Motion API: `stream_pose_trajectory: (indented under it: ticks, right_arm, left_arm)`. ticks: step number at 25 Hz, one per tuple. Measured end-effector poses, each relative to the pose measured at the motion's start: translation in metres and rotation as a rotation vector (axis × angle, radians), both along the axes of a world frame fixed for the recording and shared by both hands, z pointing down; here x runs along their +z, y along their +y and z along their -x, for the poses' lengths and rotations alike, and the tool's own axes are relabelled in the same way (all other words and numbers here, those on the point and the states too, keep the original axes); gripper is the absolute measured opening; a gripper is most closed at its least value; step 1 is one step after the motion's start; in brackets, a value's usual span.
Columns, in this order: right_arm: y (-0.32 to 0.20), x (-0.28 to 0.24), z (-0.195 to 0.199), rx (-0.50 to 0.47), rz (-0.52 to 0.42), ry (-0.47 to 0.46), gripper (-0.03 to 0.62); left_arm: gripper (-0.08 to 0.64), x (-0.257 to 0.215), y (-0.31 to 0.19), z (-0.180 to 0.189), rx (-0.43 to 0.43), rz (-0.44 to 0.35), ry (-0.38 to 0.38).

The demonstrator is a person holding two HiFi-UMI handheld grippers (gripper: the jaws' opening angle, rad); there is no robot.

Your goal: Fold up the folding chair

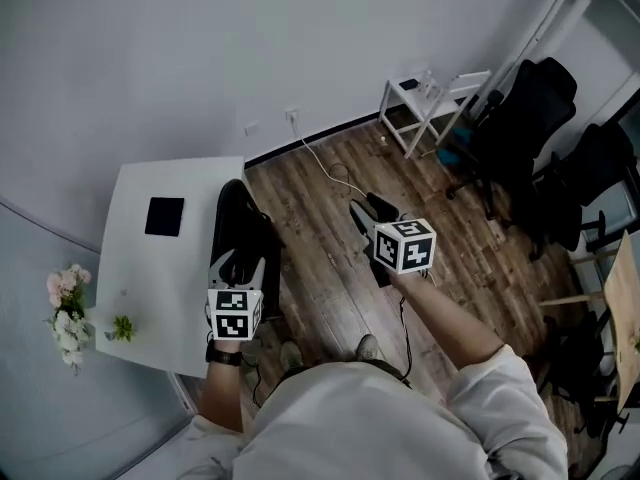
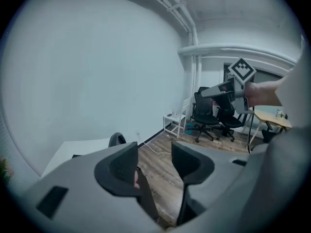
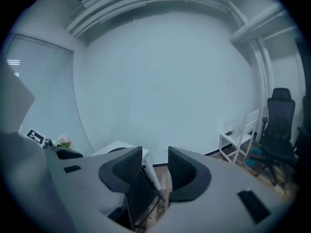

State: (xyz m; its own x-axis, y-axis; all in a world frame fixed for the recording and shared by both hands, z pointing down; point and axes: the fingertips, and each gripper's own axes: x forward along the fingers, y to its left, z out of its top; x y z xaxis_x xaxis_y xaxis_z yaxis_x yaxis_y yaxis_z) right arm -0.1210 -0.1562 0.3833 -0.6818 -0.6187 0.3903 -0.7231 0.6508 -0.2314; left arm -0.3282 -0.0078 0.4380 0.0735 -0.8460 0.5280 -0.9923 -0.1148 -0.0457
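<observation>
chair stands beside the white table, right under the left gripper and well apart from the right gripper; both jaws half open, gripping nothing.

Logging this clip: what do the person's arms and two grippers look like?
The left gripper and right gripper have smooth grey bodies and jaws with black textured pads. Each carries a white cube printed with black square markers. The sleeves are pale; a dark wristband circles the left wrist.
</observation>
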Motion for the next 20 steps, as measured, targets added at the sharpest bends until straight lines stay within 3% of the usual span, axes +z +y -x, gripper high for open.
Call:
stream_pose_trajectory:
  ticks: [6,12,20]
  right_arm:
    - [0.022,-0.041,-0.099,0.064,-0.179,0.032,0.145]
    - [0.061,-0.063,-0.174,0.139,-0.314,0.043,0.079]
    - [0.105,-0.073,-0.235,0.228,-0.380,0.016,0.017]
  left_arm:
    - [0.190,-0.035,-0.021,-0.067,0.072,-0.074,0.038]
    - [0.107,-0.059,-0.028,-0.123,0.120,-0.144,0.071]
    - [0.009,-0.075,-0.022,-0.164,0.135,-0.200,0.080]
